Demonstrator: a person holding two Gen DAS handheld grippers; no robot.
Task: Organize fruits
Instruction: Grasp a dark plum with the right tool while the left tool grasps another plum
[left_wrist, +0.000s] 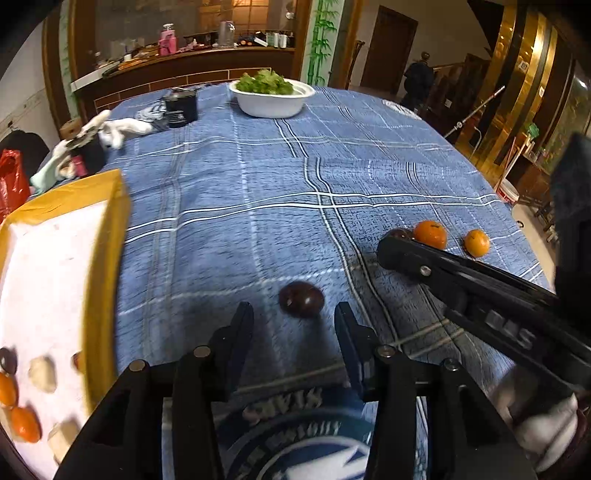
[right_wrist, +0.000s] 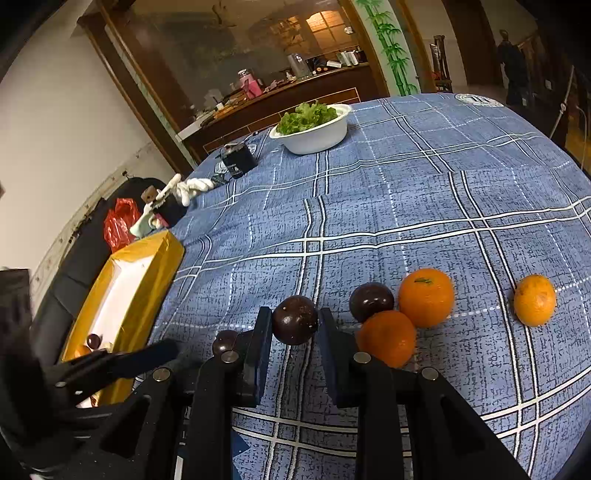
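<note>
My left gripper (left_wrist: 293, 314) is open and empty, just short of a dark passion fruit (left_wrist: 301, 298) on the blue checked cloth. My right gripper (right_wrist: 293, 325) is shut on another dark passion fruit (right_wrist: 294, 319). It also shows in the left wrist view (left_wrist: 391, 251), coming in from the right. Beside it lie a further passion fruit (right_wrist: 371, 301), a small one (right_wrist: 224, 341) and three oranges (right_wrist: 425, 297) (right_wrist: 386, 338) (right_wrist: 534, 300). The yellow tray (left_wrist: 110, 236) with a white inside holds oranges (left_wrist: 24, 424), a dark fruit and pale pieces.
A white bowl of lettuce (left_wrist: 271, 98) stands at the far side of the table. A black box (left_wrist: 181, 107), white gloves (left_wrist: 118, 129) and a red bag (left_wrist: 13, 177) lie at the far left. The table edge drops away on the right.
</note>
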